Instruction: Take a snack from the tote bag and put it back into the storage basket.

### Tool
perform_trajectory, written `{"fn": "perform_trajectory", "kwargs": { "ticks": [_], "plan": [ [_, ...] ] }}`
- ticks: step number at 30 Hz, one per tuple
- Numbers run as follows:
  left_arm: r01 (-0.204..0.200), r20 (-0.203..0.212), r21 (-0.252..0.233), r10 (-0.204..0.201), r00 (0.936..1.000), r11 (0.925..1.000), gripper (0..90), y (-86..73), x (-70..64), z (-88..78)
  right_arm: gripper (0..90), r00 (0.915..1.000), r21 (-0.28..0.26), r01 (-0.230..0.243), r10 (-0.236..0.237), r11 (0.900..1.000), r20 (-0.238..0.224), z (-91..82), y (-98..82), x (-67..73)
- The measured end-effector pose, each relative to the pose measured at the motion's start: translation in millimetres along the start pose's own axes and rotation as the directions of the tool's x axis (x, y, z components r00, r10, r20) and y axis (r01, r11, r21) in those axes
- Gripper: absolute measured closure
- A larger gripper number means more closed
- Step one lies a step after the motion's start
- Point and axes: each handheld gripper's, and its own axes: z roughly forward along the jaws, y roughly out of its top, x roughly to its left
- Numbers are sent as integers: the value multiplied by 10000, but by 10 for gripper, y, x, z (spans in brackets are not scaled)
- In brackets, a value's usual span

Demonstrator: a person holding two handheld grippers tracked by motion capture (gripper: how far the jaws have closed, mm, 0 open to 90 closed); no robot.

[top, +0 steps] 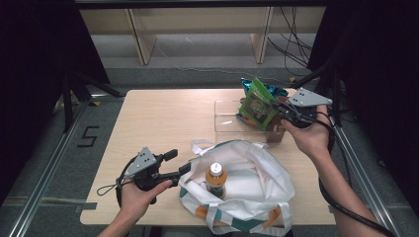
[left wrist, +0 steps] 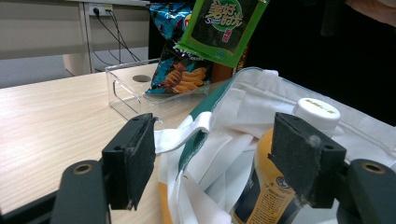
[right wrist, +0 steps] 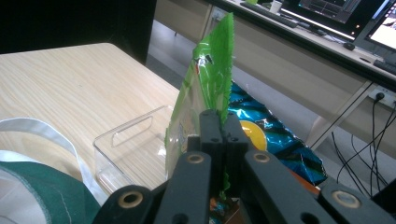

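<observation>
Pinching the green snack packet (top: 258, 106) by its edge, we are holding the right gripper (top: 285, 111) with its jaws clamped together on the foil, so the packet is hanging lifted above the clear plastic tray (top: 225, 122) at the far right of the table (top: 158, 118). In the right gripper view the packet (right wrist: 208, 88) is standing on edge, its long axis running up out of the jaws.

From there the white tote bag (top: 257, 182) is lying toward us and to the left of the packet, nearer the table's front edge, with its mouth facing up. That is the relation we judge the coming move to turn on: the packet would have to travel back toward us and down into that opening.

We are keeping the left gripper (top: 182, 167) at the bag's near-left rim, jaws spread wide, and in the left gripper view the bag's rim fabric (left wrist: 205, 126) is lying between the pads without being pressed. This hand is the nearer one to the bag.

Counting: one green packet, one blue chip bag (left wrist: 180, 70) resting in the tray, one tray, one tote, and one orange bottle (top: 216, 178) with a white cap standing upright inside the tote.
</observation>
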Motion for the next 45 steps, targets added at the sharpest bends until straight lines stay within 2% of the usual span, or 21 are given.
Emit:
{"fn": "perform_trajectory", "kwargs": {
  "ticks": [1,3,5,9,10,13,15,16,20,22,23,26,28,30,32,34,36,40,41,43,45],
  "plan": [
    [-18,7,12,18,10000,10000,303,0,-1,0,900,9997,-100,251,-250,9996,38,15,0,-20],
    [50,-17,18,-50,10000,10000,303,-2,-6,1,900,9999,69,77,-76,9999,-67,28,2,-7],
    [70,-6,13,-70,10000,10000,303,-3,-7,1,900,9994,-15,335,-335,9994,90,49,-3,-22],
    [-53,10,15,53,10000,10000,303,-2,2,-1,900,9995,-18,288,-288,9996,114,88,-22,-26],
    [-53,12,10,53,10000,10000,303,-2,2,-2,900,9999,66,72,-72,10000,78,94,-25,-13],
    [-51,14,13,51,10000,10000,302,-2,2,-1,900,9996,-5,243,-243,9997,157,113,-34,-28],
    [-33,2,28,33,10000,10000,302,-3,2,-1,900,9999,81,0,-1,10000,147,120,-41,-12],
    [-30,2,29,30,10000,10000,303,-3,3,-1,900,9997,-2,156,-156,9999,184,133,-42,-30],
    [-39,15,-7,39,10000,10000,303,-1,4,-2,900,9996,-5,201,-201,9998,196,162,-50,-38],
    [-36,10,-10,36,10000,10000,302,-1,5,-5,900,9999,98,-10,9,10000,101,175,-55,-25],
    [-44,2,-1,44,10000,10000,302,-2,7,-6,900,9996,-13,185,-185,9998,201,185,-58,-36],
    [-40,-6,-8,40,10000,10000,303,-1,9,-8,900,9999,136,-40,38,9999,163,197,-65,-12],
    [-33,-10,-13,33,10000,10000,303,-2,10,-9,900,9995,65,235,-236,9997,209,214,-67,-37],
    [-35,-10,-6,35,10000,10000,303,-3,11,-9,900,9999,121,56,-58,9999,159,223,-70,-28],
    [-39,-14,-3,39,10000,10000,303,-3,12,-9,900,9996,91,189,-191,9998,208,232,-75,-36],
    [-34,-15,-10,34,10000,10000,303,-2,11,-9,900,9999,168,-18,16,9999,109,240,-78,-25],
    [-27,-18,-14,27,10000,10000,303,-2,12,-9,900,9995,72,209,-211,9998,235,251,-83,-42],
    [-5,64,-105,6,10000,9999,303,-5,13,-4,900,9996,131,-70,67,9999,265,261,-93,-25],
    [0,76,-114,1,10000,9999,303,-6,13,-4,900,9996,87,108,-110,9999,265,267,-97,-39],
    [-1,71,-107,2,10000,9999,303,-7,15,-5,900,9996,140,-70,66,9999,290,269,-105,-30],
    [-10,77,-120,11,10000,9999,303,-6,16,-4,900,9995,102,68,-71,9999,301,277,-113,-44]
  ]
}}
